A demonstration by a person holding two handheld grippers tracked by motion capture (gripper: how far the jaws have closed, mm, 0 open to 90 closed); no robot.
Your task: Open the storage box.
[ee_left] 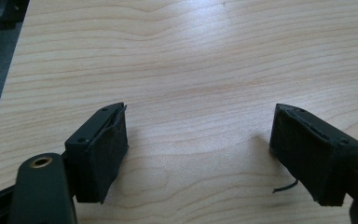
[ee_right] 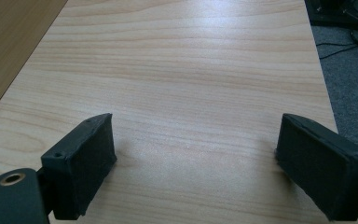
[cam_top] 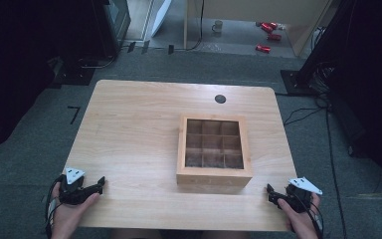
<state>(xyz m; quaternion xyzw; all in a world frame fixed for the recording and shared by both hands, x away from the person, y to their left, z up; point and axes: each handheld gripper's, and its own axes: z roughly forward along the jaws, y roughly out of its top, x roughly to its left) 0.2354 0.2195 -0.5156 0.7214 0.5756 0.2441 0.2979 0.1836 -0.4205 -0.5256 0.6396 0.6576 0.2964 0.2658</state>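
Box (cam_top: 214, 174): right of centre on the table (cam_top: 129, 129), nearer its near edge; nine cells, floors dim, contents unclear.
Left gripper (cam_top: 101, 183): near-left corner, jaws released, nothing between.
Right gripper (cam_top: 269, 191): near-right corner, jaws released, bare; hand cut off by frame.
Box in right gripper view: only a side sliver (ee_right: 9, 42).

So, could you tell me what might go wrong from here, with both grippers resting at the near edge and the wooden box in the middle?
1. The wooden box looks wider than either gripper's open jaws, so a one-sided grab on its wall could slip or tip it.
2. The right gripper sits at the near right corner of the table; it could catch the edge.
3. The left gripper must cross bare table to the box and could nudge it.
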